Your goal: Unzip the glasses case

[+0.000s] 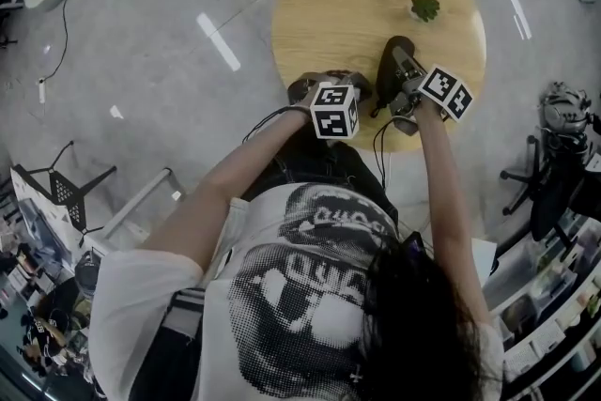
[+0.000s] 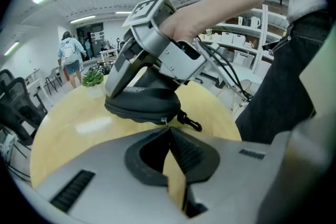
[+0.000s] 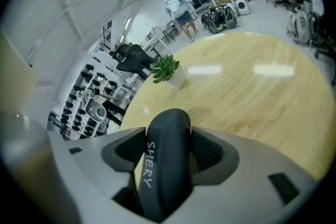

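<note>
My right gripper is shut on a black zipped glasses case, which it holds on edge just above the round wooden table. In the right gripper view the case fills the gap between both pads, its seam facing up. In the left gripper view the case hangs straight ahead in the right gripper, a black clip dangling at its end. My left gripper has its tips pinched together at the small silver zipper pull. The zip looks closed.
A small potted plant stands on the table's far side. The case sits near the table's front edge. Office chairs and shelves surround the table, and a person stands far back in the room.
</note>
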A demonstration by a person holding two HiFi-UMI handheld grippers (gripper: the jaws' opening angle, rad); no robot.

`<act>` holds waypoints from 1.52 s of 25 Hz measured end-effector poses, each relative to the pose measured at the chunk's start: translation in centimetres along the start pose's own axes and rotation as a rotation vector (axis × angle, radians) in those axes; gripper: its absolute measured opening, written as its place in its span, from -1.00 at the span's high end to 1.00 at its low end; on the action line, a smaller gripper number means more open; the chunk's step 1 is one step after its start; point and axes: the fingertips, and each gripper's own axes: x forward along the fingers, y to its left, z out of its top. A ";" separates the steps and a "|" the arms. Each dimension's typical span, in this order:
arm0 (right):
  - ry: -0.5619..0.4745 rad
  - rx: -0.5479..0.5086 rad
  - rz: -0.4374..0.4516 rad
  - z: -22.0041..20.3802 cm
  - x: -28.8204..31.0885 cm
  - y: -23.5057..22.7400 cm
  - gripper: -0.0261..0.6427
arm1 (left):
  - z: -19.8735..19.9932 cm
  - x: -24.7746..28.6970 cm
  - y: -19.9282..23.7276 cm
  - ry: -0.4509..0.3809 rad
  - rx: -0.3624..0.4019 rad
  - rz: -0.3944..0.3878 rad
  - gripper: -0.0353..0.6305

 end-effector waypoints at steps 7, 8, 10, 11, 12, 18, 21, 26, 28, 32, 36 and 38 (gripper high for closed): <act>-0.103 0.094 -0.009 0.3 -0.3 -0.7 0.11 | -0.5 0.5 -1.0 -0.001 -0.042 -0.012 0.86; -0.094 0.089 0.003 0.2 -0.2 -0.6 0.10 | -0.9 0.6 -0.9 0.009 -0.041 -0.011 0.86; -0.066 0.087 0.035 0.0 -0.1 -0.6 0.08 | -1.8 0.4 -0.2 0.034 -0.032 -0.005 0.86; -0.051 0.076 0.046 0.0 -0.2 -0.6 0.07 | -2.2 0.2 0.2 0.047 -0.026 0.001 0.86; -0.037 0.050 0.049 0.2 -0.3 -0.7 0.06 | -2.8 0.0 0.7 0.062 -0.019 0.008 0.86; 0.064 -0.379 0.000 1.7 -0.5 0.3 0.00 | -5.0 -2.2 4.0 0.109 -0.004 0.060 0.86; 0.101 -0.653 0.031 2.5 -0.9 1.9 -0.01 | -4.4 -2.8 4.3 0.095 -0.001 0.067 0.86; 0.165 -0.999 0.062 2.6 -1.9 4.2 0.00 | -3.8 -3.2 3.3 0.058 -0.040 0.065 0.86; 0.161 -1.017 0.073 2.2 -2.6 4.6 0.00 | -3.4 -3.5 2.8 0.034 -0.076 0.064 0.86; 0.103 -0.938 0.078 0.9 -4.4 5.0 0.01 | -2.9 -4.5 2.2 -0.017 -0.142 0.064 0.86; 0.022 -0.818 0.060 -0.5 -6.3 4.7 0.05 | -2.6 -5.3 2.7 -0.048 -0.170 0.066 0.86; -0.019 -0.756 0.048 -1.2 -7.4 4.4 0.06 | -2.4 -5.5 3.1 -0.060 -0.176 0.063 0.86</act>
